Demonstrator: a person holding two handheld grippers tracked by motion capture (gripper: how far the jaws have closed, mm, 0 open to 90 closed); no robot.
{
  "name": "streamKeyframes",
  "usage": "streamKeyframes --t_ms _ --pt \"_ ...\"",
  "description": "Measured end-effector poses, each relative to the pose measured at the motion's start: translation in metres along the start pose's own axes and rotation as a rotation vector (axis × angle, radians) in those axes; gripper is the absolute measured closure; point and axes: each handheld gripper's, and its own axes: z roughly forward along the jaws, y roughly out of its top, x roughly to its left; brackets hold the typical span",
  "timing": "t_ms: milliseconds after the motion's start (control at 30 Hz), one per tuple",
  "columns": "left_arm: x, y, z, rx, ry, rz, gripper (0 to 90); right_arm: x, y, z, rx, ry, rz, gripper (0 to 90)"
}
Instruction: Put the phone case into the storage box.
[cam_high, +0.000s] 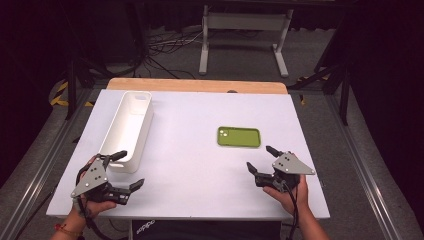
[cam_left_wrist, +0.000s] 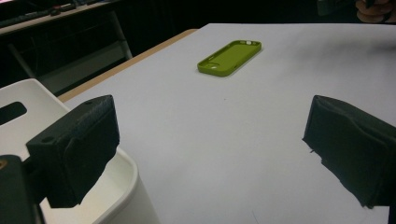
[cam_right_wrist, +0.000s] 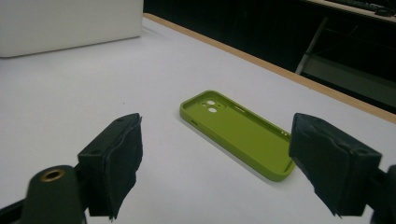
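Note:
A green phone case (cam_high: 239, 136) lies flat on the white table, hollow side up, right of centre; it also appears as the green phone case (cam_right_wrist: 238, 132) and the green phone case (cam_left_wrist: 229, 57). My right gripper (cam_high: 260, 159) rests near the front right, a little short of the case, jaws wide open and empty. My left gripper (cam_high: 129, 169) sits at the front left, beside the near end of a long white bin (cam_high: 128, 129), also open with nothing in it. Its left jaw hangs over the bin's rim (cam_left_wrist: 122, 164).
The white tabletop (cam_high: 190, 170) has a wooden strip (cam_high: 197, 85) along its far edge. Beyond it stand a white desk frame (cam_high: 245, 30) and cables on the floor. Metal rails run along both sides of the table.

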Motion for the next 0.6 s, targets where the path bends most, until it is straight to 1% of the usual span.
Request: streamKeyframes --t_ms 67,133,267,367,433,467,500,533,567,600 --pt "-0.001 0.000 0.000 0.000 0.002 0.006 4.5 -0.001 0.000 0.003 0.004 -0.001 -0.005 17.6" --pt "-0.002 0.000 -0.001 -0.004 0.006 0.002 4.6 -0.001 0.001 0.003 0.008 0.005 -0.010 17.4" --pt "-0.001 -0.002 -0.002 0.002 -0.003 -0.006 4.7 -0.002 0.003 0.004 0.003 -0.002 -0.008 17.7" --pt "-0.001 -0.002 -0.003 -0.001 -0.002 -0.008 4.9 -0.004 0.005 0.006 0.013 -0.012 -0.019 20.4" --pt "-0.001 -0.003 -0.003 0.005 -0.004 0.002 4.9 -0.006 0.007 0.006 0.014 -0.017 -0.021 24.4" --pt "-0.001 -0.004 -0.002 0.000 -0.005 -0.006 4.9 -0.007 0.008 0.006 0.010 -0.027 -0.018 27.3" --pt "-0.001 -0.004 -0.002 0.003 -0.009 -0.010 5.0 -0.008 0.010 0.006 0.011 -0.041 -0.015 32.6" --pt "-0.001 -0.004 -0.002 0.009 -0.009 -0.006 5.0 -0.010 0.012 0.006 0.011 -0.043 -0.014 37.9" --pt "-0.001 -0.004 -0.002 0.008 -0.010 -0.006 5.0 -0.011 0.014 0.006 0.014 -0.046 -0.013 42.8" --pt "-0.002 -0.004 -0.001 -0.002 -0.009 -0.009 5.1 -0.013 0.015 0.006 0.018 -0.053 0.001 50.4"
